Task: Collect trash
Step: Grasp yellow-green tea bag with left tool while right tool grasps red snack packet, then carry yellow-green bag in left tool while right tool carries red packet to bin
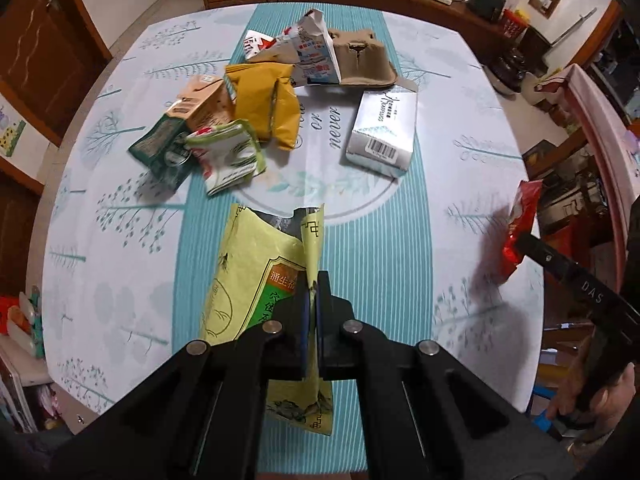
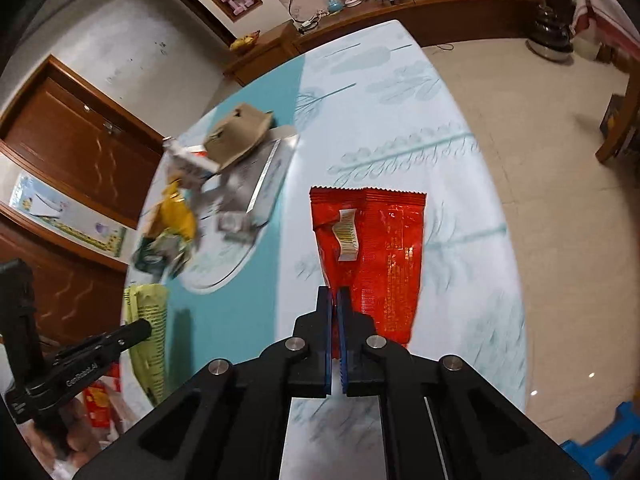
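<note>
A yellow-green bag (image 1: 256, 280) is pinched by the left gripper (image 1: 313, 280) above the near part of the table (image 1: 460, 208). A red wrapper (image 2: 376, 248) is clamped in the right gripper (image 2: 335, 292) over the table's right side. More trash, including a silver box (image 1: 382, 132), is piled farther back.

1. carton (image 1: 312, 50), cardboard tray (image 1: 362, 58) and foil box (image 1: 382, 132) lie toward the table's (image 1: 460, 160) far edge.
2. crumpled packets (image 1: 224, 136) lie left of the foil box.
3. torn bag (image 1: 260, 276) sits above the near edge.
</note>
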`<state>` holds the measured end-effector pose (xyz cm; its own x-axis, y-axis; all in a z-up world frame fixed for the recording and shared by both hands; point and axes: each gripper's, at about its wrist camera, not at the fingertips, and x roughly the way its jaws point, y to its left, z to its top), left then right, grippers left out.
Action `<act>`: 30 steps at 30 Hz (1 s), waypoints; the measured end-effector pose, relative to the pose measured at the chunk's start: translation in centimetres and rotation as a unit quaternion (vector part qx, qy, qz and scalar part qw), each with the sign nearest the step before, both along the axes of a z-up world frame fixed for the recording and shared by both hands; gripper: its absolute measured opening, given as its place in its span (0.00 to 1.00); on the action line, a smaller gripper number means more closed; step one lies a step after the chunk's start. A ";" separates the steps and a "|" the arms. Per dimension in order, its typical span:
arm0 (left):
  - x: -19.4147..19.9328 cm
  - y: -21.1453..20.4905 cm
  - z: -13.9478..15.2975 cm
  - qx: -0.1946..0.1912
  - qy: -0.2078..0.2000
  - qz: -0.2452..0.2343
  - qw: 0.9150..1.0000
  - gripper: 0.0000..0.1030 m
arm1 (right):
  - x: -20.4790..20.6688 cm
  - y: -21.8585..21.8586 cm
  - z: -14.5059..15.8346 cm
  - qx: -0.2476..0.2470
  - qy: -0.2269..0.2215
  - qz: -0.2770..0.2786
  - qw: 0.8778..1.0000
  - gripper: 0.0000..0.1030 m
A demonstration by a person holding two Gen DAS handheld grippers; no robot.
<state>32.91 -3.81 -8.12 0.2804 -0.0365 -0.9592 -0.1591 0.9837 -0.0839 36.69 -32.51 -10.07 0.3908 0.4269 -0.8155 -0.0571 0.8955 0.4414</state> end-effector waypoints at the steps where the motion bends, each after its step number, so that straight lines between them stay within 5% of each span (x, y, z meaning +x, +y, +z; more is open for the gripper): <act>1: -0.5 0.3 0.3 -0.004 -0.003 -0.003 1.000 0.00 | -1.0 0.2 0.4 0.003 -0.001 -0.002 1.000 0.03; 10: -7.7 2.6 5.7 -0.056 -0.059 -0.081 0.993 0.00 | -11.9 4.0 4.8 0.003 -0.041 -0.030 0.999 0.03; 18: -16.6 5.3 9.7 -0.079 -0.103 -0.183 0.975 0.00 | -25.0 10.0 7.9 0.002 -0.071 -0.083 0.994 0.03; 23: -21.4 6.7 10.1 -0.092 -0.111 -0.219 0.965 0.00 | -32.2 13.6 7.7 -0.009 -0.062 -0.094 0.994 0.03; 30: -26.6 6.9 8.1 -0.103 -0.070 -0.255 0.959 0.00 | -39.1 16.3 6.1 -0.010 -0.032 -0.096 0.995 0.03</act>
<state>6.30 3.10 -0.06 0.3017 -0.3870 -0.8714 0.3645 0.8913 -0.2696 -2.44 -16.26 -3.92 0.5156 0.3240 -0.7932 0.0881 0.9008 0.4252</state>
